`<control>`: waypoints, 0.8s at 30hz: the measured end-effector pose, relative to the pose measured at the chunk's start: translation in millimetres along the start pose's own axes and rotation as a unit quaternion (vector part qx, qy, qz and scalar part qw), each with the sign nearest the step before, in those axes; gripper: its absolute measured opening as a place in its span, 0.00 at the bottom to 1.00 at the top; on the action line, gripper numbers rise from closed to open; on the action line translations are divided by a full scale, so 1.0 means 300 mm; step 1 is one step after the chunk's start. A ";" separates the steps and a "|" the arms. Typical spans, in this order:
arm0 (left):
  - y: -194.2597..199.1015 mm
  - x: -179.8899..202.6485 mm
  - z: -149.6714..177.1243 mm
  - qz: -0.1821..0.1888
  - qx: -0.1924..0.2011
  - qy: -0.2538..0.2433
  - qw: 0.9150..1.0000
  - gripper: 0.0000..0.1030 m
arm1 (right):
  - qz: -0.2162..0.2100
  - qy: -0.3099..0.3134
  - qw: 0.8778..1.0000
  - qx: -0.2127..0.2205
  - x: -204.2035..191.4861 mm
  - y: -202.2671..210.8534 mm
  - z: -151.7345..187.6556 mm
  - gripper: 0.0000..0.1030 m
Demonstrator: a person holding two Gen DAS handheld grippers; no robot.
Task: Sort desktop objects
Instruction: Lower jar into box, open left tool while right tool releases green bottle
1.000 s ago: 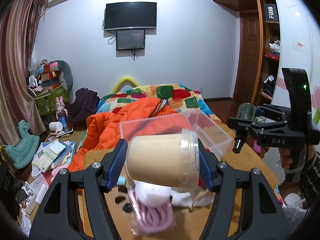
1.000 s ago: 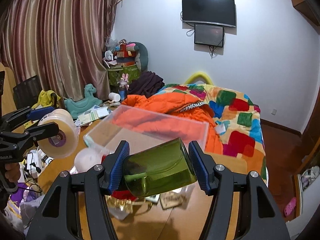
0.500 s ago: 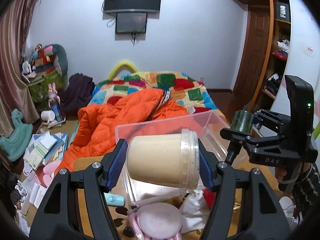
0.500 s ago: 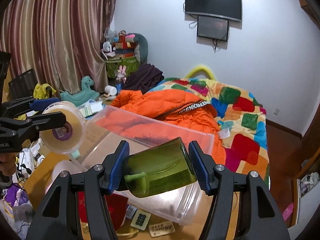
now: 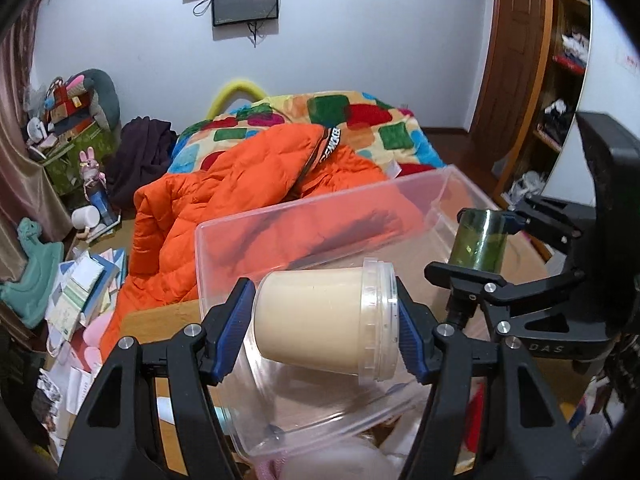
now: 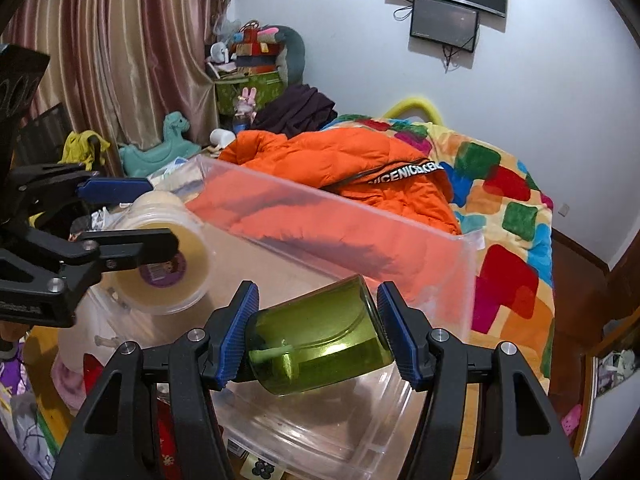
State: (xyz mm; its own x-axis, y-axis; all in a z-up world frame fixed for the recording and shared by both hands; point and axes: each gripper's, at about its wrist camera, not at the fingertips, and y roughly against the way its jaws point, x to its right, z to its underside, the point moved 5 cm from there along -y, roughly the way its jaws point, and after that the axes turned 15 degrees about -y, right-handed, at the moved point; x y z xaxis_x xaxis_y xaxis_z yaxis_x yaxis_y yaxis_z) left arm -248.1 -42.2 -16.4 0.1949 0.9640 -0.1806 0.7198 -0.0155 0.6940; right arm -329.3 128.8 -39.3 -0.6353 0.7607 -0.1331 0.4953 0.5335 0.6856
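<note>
Over a clear plastic storage bin [image 5: 316, 216], the left gripper [image 5: 326, 330] pinches a cream-filled lidded tub [image 5: 320, 320] sideways while the right gripper [image 6: 318, 338] clamps a green glass jar [image 6: 320, 346], both apparently held above the opening for dropping in.

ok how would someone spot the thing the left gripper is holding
Find the clear plastic bin in front of the orange jacket. Above its open top, the left gripper clamps a cream-filled tub lying sideways. Its neighbour, the jar in the right gripper, is see-through green instead.
</note>
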 end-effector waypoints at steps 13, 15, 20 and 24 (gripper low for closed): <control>-0.065 0.039 0.035 0.023 -0.025 -0.022 0.999 0.63 | 0.009 0.007 1.000 -0.022 -0.004 -0.045 0.033 0.56; -0.076 0.046 0.040 0.029 -0.031 -0.023 0.999 0.63 | 0.008 0.007 1.000 -0.018 -0.007 -0.043 0.033 0.56; -0.089 0.050 0.054 0.029 -0.039 -0.019 0.999 0.63 | 0.008 0.024 0.999 -0.020 -0.033 -0.045 0.038 0.59; -0.059 0.055 0.044 0.030 -0.028 -0.021 0.999 0.64 | 0.019 0.033 0.999 -0.002 -0.038 -0.018 0.039 0.66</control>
State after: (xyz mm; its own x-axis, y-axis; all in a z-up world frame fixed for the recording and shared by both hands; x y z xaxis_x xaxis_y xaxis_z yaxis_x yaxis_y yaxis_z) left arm -248.7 -29.5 -40.8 0.2655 0.9496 -0.1663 0.6682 -0.0570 0.7418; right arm -317.7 121.6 -49.9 -0.6536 0.7546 -0.0584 0.5186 0.5027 0.6916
